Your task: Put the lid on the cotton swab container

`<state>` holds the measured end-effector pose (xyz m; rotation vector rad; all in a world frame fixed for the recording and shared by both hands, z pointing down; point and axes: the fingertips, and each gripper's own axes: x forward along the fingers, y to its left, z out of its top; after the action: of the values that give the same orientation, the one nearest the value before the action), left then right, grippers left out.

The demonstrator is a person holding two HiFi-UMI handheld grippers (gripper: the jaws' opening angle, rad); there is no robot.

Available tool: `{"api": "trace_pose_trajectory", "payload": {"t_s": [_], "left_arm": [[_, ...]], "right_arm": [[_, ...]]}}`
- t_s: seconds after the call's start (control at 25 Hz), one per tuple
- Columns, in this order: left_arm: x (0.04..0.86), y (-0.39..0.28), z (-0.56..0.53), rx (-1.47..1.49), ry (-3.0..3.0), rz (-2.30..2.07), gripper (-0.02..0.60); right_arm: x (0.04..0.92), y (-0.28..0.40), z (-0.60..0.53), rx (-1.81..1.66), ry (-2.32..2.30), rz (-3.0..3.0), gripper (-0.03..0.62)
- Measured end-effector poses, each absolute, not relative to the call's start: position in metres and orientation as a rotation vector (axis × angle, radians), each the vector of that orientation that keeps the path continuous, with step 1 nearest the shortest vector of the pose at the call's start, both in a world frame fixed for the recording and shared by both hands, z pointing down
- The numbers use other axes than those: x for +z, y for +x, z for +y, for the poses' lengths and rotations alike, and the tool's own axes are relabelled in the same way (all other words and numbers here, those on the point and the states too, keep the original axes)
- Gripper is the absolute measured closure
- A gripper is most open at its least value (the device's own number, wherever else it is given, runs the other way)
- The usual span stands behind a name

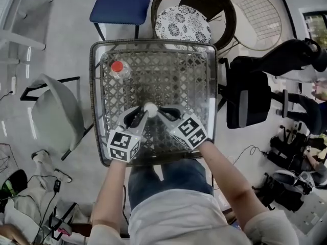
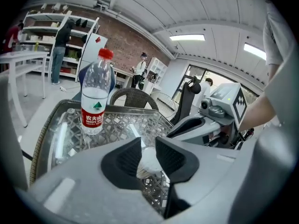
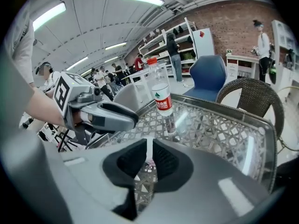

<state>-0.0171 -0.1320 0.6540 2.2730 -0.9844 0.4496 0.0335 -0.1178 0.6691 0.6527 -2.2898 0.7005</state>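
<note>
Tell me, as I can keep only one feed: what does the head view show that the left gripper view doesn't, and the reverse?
Head view only: both grippers from above, left gripper and right gripper meeting mid-table, and a patterned cushion behind. Left gripper view only: its pads closed against the sides of the cotton swab container; shelves by a brick wall. Both: that container, the water bottle and the glass-topped table.

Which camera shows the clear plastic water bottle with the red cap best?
The left gripper view: the clear plastic water bottle stands whole and large, label facing. The right gripper view shows it smaller; the head view mostly its red cap from above.
</note>
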Motion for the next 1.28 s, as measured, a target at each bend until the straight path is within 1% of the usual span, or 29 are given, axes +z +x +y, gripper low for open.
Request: {"api": "trace_pose_trajectory", "payload": {"t_s": [0.04, 0.08, 0.12, 0.16, 0.24, 0.8, 1.28], "left_arm": [[0.646, -0.022, -0.133, 0.434, 2.28, -1.004, 0.512], [0.638, -0.027, -0.133, 0.416, 2.282, -1.024, 0.54], [0.629, -0.031, -0.132, 0.4, 2.282, -1.039, 0.563], [0.621, -0.034, -0.13, 0.389, 2.28, -1.045, 0.572], [0.606, -0.039, -0.123, 0.384, 2.284, -1.039, 0.572], [0.487, -0.075, -0.076, 0.31, 2.358, -1.118, 0.574], [0.36, -0.089, -0.035, 0.186, 2.527, -1.138, 0.574]], "right_arm": [[0.662, 0.034, -0.119, 0.705, 0.677, -2.301, 0.553], [0.654, 0.035, -0.12, 0.716, 0.702, -2.314, 0.554], [0.645, 0.035, -0.12, 0.733, 0.726, -2.328, 0.562], [0.635, 0.035, -0.119, 0.751, 0.75, -2.342, 0.58], [0.616, 0.036, -0.118, 0.766, 0.796, -2.367, 0.589], [0.499, 0.044, -0.082, 0.67, 1.042, -2.429, 0.591], [0.368, 0.038, -0.039, 0.54, 1.193, -2.577, 0.591]]}}
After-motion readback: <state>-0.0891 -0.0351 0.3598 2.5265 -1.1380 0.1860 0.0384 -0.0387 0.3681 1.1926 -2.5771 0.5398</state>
